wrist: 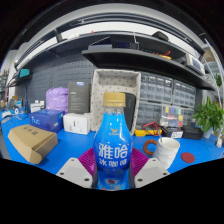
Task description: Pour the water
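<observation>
Fingers (112, 170) pinching bottle (113, 140) at bottom centre; cap looking on, so tilting now is pouring nothing; white cup (166, 151) standing lower right, risking knock w/ swing.

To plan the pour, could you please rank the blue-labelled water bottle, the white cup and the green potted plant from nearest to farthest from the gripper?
1. Blue-labelled plastic water bottle with orange cap: between the gripper fingers.
2. White cup: just ahead, on the right.
3. Green potted plant: far right, beyond the cup.

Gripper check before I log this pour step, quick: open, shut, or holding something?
Gripper: shut on the water bottle, one finger pressing each side.
</observation>
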Demonstrator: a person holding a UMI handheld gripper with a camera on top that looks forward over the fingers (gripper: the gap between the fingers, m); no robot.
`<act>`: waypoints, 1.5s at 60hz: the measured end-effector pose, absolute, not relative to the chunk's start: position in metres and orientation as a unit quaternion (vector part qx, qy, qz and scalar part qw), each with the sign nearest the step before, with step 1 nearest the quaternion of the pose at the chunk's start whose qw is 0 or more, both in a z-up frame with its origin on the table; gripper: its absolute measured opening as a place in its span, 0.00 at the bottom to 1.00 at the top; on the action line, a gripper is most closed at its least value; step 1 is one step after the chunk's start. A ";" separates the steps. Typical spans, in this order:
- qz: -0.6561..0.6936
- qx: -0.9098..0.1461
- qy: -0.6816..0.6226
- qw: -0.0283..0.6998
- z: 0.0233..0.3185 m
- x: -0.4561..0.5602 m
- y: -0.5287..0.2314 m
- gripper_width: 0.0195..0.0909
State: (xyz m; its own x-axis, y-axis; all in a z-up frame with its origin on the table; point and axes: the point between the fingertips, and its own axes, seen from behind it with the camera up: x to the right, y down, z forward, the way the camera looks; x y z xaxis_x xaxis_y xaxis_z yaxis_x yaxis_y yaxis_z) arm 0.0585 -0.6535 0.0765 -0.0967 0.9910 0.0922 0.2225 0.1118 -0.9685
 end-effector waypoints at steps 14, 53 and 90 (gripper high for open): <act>0.430 -0.541 -0.594 0.412 0.072 0.057 -0.649 0.33; 0.575 -0.805 -0.145 0.003 0.107 -0.012 -0.631 0.32; 0.545 -0.812 0.022 -0.207 0.122 -0.028 -0.608 0.34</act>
